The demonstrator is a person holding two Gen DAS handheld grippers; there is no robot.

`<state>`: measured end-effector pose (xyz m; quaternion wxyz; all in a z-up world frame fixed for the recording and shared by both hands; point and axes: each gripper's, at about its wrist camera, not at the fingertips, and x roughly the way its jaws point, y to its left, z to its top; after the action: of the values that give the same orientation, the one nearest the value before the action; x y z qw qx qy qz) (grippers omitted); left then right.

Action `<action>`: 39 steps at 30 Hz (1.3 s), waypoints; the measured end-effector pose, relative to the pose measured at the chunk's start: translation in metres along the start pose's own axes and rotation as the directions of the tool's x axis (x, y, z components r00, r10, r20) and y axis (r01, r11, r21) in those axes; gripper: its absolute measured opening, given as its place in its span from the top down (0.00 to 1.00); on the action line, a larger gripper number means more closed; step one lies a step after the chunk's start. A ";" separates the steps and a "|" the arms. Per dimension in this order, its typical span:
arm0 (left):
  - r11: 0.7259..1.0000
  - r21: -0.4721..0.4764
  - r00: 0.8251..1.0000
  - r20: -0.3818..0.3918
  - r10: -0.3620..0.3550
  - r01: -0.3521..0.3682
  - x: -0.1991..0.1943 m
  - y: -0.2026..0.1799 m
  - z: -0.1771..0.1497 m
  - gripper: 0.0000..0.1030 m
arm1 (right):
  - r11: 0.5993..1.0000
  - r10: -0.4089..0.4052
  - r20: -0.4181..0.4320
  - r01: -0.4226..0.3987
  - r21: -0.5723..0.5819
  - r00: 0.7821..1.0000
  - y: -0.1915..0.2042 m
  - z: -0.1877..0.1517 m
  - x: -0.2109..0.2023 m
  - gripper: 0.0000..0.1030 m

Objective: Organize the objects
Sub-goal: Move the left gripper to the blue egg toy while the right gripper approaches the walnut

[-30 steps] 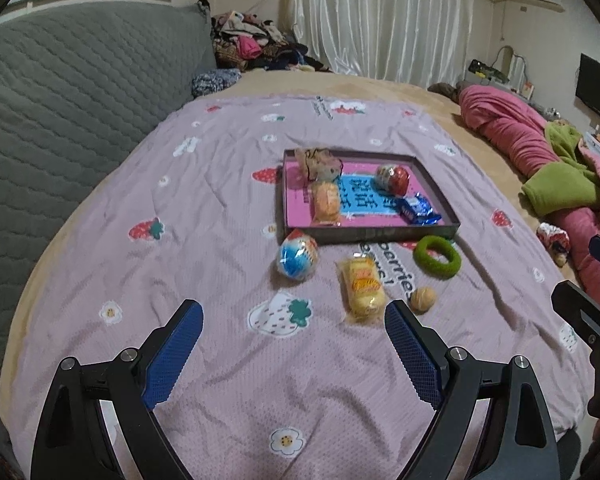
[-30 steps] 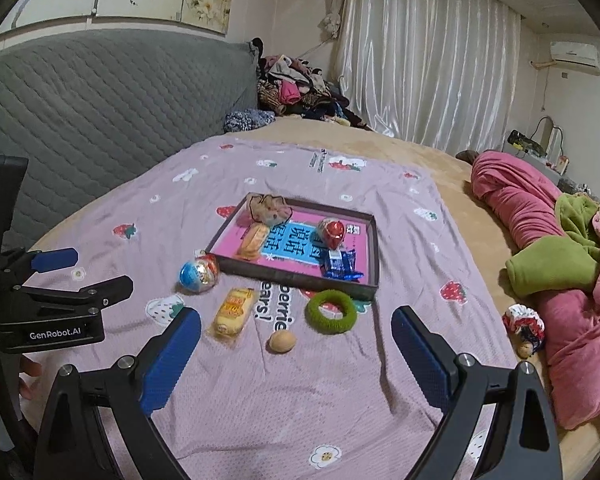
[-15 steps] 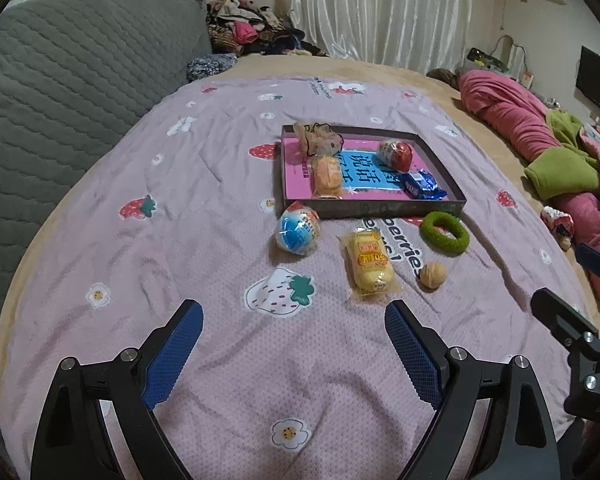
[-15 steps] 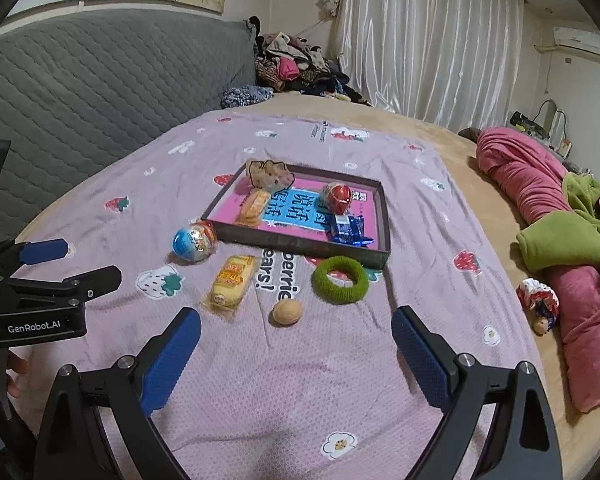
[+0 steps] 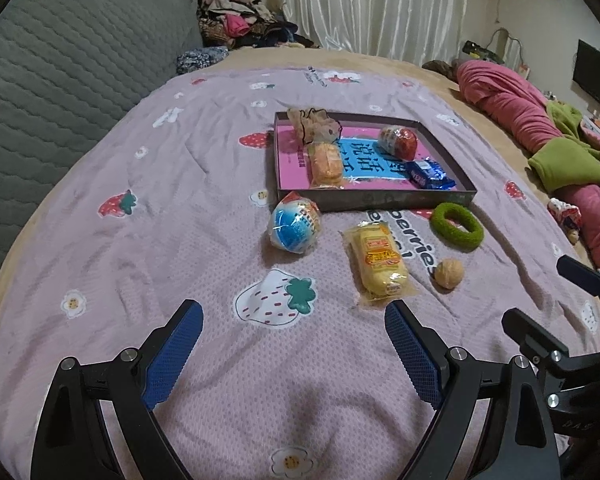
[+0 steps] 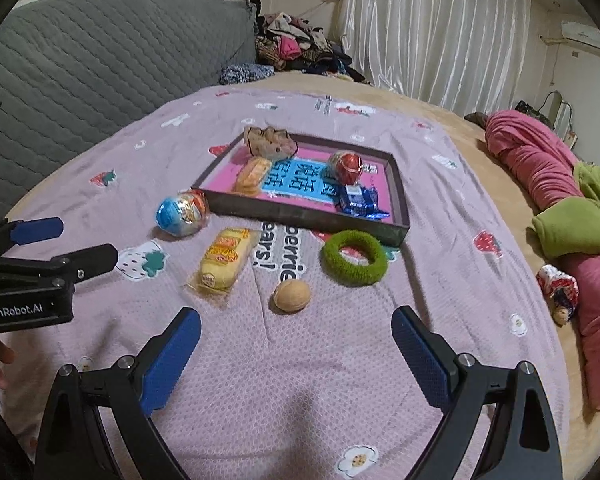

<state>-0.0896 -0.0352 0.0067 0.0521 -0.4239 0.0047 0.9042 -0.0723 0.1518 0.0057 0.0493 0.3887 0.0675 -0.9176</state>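
Note:
A dark tray with a pink and blue floor lies on the pink bedspread. It holds a brown pouch, an orange snack, a red egg and a blue candy. In front of it lie a blue egg, a yellow cake pack, a walnut and a green ring. My left gripper is open and empty, short of the pack. My right gripper is open and empty, just short of the walnut.
A grey quilted headboard runs along the left. A pink and green blanket heap lies at the right bed edge, with a small patterned bundle beside it. Clothes are piled at the far end before white curtains.
Both grippers have moved forward and lower toward the loose objects, which look larger now. Nothing on the bed has moved. Both stay open.

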 end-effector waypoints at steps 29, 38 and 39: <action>0.999 -0.012 0.999 -0.033 -0.039 0.039 0.093 0.005 0.040 0.10 | 0.998 -0.003 -0.063 0.007 0.065 0.998 -0.010 -0.004 0.079 0.06; 0.999 -0.001 0.998 -0.030 -0.054 0.054 0.118 0.008 0.052 0.10 | 0.996 0.014 -0.072 -0.007 0.091 0.997 -0.011 -0.001 0.098 0.06; 0.998 -0.004 0.998 -0.031 -0.057 0.057 0.121 0.008 0.053 0.10 | 0.996 0.018 -0.072 -0.011 0.094 0.997 -0.011 -0.001 0.100 0.06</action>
<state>-0.2080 -0.0295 -0.0519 0.0770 -0.4379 -0.0082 0.8957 -0.1420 0.1596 -0.0660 0.0353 0.4240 0.0236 -0.9047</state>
